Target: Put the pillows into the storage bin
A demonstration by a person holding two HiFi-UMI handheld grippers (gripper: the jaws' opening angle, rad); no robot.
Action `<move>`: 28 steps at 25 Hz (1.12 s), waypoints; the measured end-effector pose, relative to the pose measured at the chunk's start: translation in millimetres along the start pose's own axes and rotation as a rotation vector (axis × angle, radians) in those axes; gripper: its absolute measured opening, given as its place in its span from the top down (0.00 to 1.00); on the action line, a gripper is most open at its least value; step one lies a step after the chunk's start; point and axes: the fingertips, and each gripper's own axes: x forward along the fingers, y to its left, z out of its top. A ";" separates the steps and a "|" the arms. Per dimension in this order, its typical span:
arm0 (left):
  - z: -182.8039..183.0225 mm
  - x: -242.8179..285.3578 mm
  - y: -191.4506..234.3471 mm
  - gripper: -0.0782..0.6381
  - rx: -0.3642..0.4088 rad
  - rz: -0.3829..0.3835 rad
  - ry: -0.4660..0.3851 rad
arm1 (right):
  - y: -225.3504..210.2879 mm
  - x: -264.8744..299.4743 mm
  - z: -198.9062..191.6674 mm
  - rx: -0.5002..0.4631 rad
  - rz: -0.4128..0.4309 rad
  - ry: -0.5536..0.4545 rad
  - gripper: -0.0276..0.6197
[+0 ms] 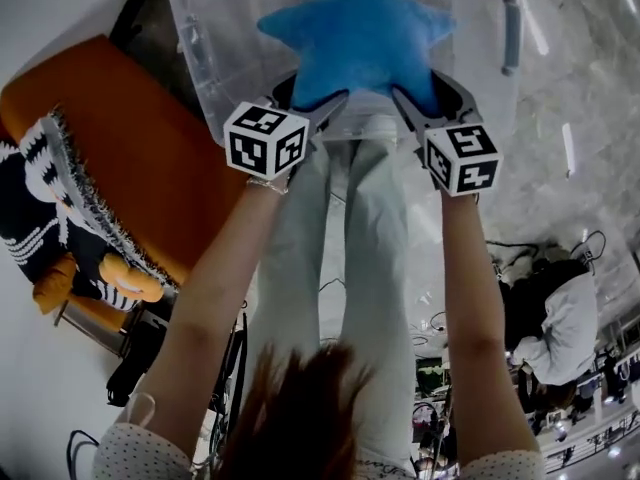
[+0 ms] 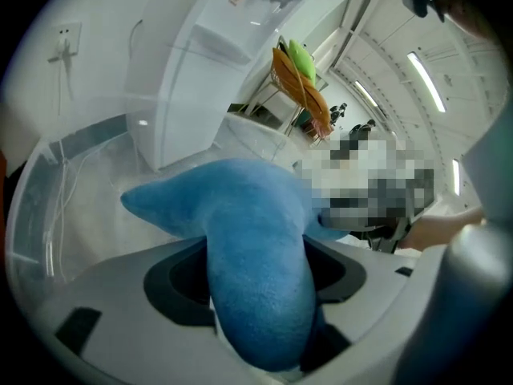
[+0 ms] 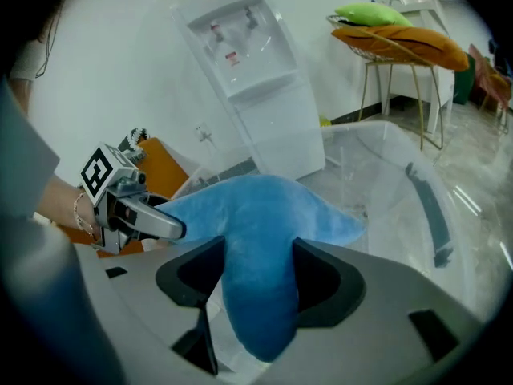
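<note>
Glossy floor (image 1: 590, 78), clear bin (image 1: 205, 38), plush star (image 1: 360, 38)

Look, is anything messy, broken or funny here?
Nothing stands out. The blue star pillow is held above the clear storage bin. One of its points is pinched in the left gripper and another in the right gripper. Nothing looks torn, spilled or crooked.

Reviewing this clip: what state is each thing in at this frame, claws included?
blue star pillow: held up by two of its arms.
left claw: shut on one arm of the blue star pillow.
right claw: shut on another arm.
clear storage bin: open-topped, under the blue star pillow.
black-and-white pillow: lying on the orange sofa, untouched.
</note>
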 end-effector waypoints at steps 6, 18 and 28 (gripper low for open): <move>-47.9 37.3 44.9 0.44 -0.072 0.009 0.099 | -9.3 57.9 -41.4 0.006 0.016 0.119 0.53; -107.6 69.7 64.0 0.24 0.002 0.000 0.432 | -1.8 82.3 -87.9 -0.163 -0.002 0.371 0.42; -78.2 37.8 66.0 0.24 0.089 0.028 0.291 | 12.5 71.4 -64.3 -0.098 0.006 0.287 0.48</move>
